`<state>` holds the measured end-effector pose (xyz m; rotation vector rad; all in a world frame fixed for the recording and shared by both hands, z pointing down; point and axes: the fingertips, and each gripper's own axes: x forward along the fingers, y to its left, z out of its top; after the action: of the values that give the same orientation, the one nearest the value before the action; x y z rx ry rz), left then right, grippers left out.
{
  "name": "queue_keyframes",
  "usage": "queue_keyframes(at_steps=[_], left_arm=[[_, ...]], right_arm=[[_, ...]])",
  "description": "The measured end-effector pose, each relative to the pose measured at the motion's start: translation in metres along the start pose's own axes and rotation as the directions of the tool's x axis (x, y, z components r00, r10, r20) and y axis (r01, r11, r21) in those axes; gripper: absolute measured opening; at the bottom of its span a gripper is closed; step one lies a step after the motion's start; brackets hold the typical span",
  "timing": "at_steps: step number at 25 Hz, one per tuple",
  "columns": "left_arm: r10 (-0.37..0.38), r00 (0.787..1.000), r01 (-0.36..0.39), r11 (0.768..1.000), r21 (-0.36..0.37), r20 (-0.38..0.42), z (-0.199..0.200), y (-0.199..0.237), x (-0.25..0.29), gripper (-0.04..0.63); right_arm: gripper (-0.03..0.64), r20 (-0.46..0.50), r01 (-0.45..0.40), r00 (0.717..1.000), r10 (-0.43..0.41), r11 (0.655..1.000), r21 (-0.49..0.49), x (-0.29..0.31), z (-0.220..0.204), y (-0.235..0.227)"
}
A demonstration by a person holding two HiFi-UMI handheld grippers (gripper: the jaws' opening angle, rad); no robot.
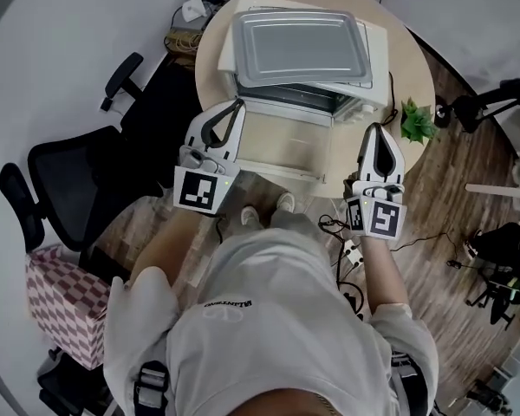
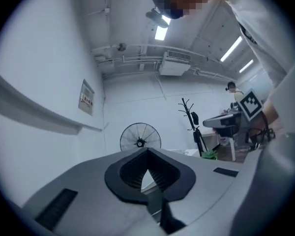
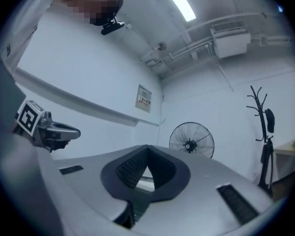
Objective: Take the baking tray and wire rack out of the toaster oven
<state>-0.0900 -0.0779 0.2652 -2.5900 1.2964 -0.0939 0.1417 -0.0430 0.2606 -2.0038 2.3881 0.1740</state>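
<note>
Both pairs of jaws are together, empty. The left gripper (image 1: pixel 235 105) and right gripper (image 1: pixel 378 129) flank the open oven (image 1: pixel 286 115) on the tabletop (image 1: pixel 409 69) — the tray (image 1: pixel 302 48) lies atop it, upper centre.

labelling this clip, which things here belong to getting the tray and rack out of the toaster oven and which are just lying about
Job: toaster oven, its open door, baking tray lying on top of it, left gripper and right gripper, both shut and empty; the wire rack cannot be made out.
Lying about: potted plant, office chair, checkered box, standing fan.
</note>
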Motion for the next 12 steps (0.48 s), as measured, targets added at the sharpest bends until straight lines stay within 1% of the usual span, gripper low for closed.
queue_keyframes(at_steps=[1, 2, 3, 4, 5, 6, 7, 8, 10, 12], left_arm=[[0.007, 1.0, -0.007, 0.997, 0.083, -0.003, 0.004, 0.003, -0.005, 0.002], [0.009, 1.0, -0.009, 0.99, 0.142, -0.002, 0.008, 0.004, -0.011, 0.002], [0.004, 1.0, -0.005, 0.986, 0.164, 0.006, 0.013, 0.003, -0.016, 0.002], [-0.003, 1.0, -0.001, 0.989, 0.149, 0.021, 0.017, 0.002, -0.02, 0.002], [-0.001, 0.999, -0.003, 0.995, 0.095, 0.041, 0.021, 0.002, -0.026, 0.002], [0.014, 0.998, -0.015, 1.0, 0.012, 0.057, 0.024, 0.002, -0.032, 0.002], [0.038, 0.997, -0.033, 0.997, -0.072, 0.065, 0.025, 0.004, -0.039, 0.002], [0.061, 0.996, -0.052, 0.989, -0.141, 0.064, 0.025, 0.006, -0.047, 0.002], [0.1, 0.993, -0.085, 0.969, -0.233, 0.056, 0.019, 0.01, -0.064, 0.002], [0.127, 0.991, -0.112, 0.951, -0.288, 0.035, 0.007, 0.01, -0.08, 0.002]], right_arm=[[0.002, -0.003, 0.006, 1.0, -0.006, 1.0, -0.009, -0.006, 0.002, 0.001], [0.002, -0.008, 0.012, 1.0, -0.012, 1.0, -0.006, -0.012, 0.003, 0.003], [0.002, -0.014, 0.019, 1.0, -0.019, 1.0, 0.003, -0.018, 0.004, 0.005], [0.002, -0.018, 0.024, 1.0, -0.024, 1.0, 0.015, -0.026, 0.005, 0.007], [0.002, -0.021, 0.03, 0.999, -0.029, 0.999, 0.027, -0.034, 0.006, 0.009], [0.002, -0.026, 0.035, 0.999, -0.034, 0.999, 0.036, -0.043, 0.006, 0.012], [0.002, -0.032, 0.04, 0.999, -0.038, 0.998, 0.043, -0.052, 0.006, 0.015], [0.002, -0.04, 0.044, 0.998, -0.042, 0.998, 0.051, -0.06, 0.006, 0.016], [0.002, -0.058, 0.052, 0.997, -0.048, 0.996, 0.078, -0.074, 0.005, 0.016], [0.002, -0.074, 0.063, 0.996, -0.056, 0.993, 0.098, -0.087, 0.004, 0.011]])
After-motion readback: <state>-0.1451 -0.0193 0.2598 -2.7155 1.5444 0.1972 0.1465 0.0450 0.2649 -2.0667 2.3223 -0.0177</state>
